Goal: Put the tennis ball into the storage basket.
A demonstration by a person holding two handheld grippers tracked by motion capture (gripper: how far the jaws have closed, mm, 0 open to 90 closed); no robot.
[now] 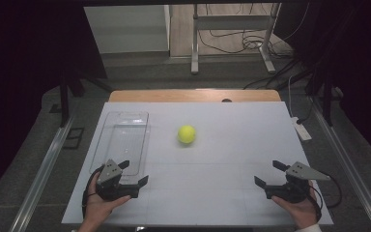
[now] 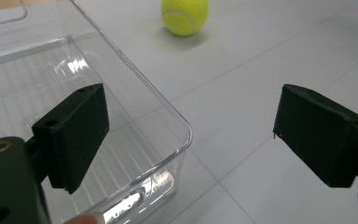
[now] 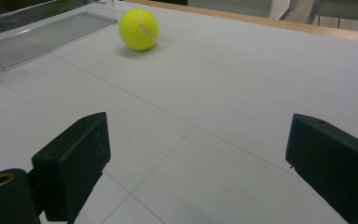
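The tennis ball (image 1: 186, 134) sits loose mid-table, ahead of both my grippers and just right of the clear tray (image 1: 107, 129). My left gripper (image 1: 129, 174) and right gripper (image 1: 271, 174) both have jaws spread and empty. The left looks slightly nearer, its jaws over the tray's near corner.

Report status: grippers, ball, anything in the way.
Left gripper open, jaws over the bin's near corner. Right gripper open, nothing held. Ball loose mid-table, beside the bin. Path to it clear.
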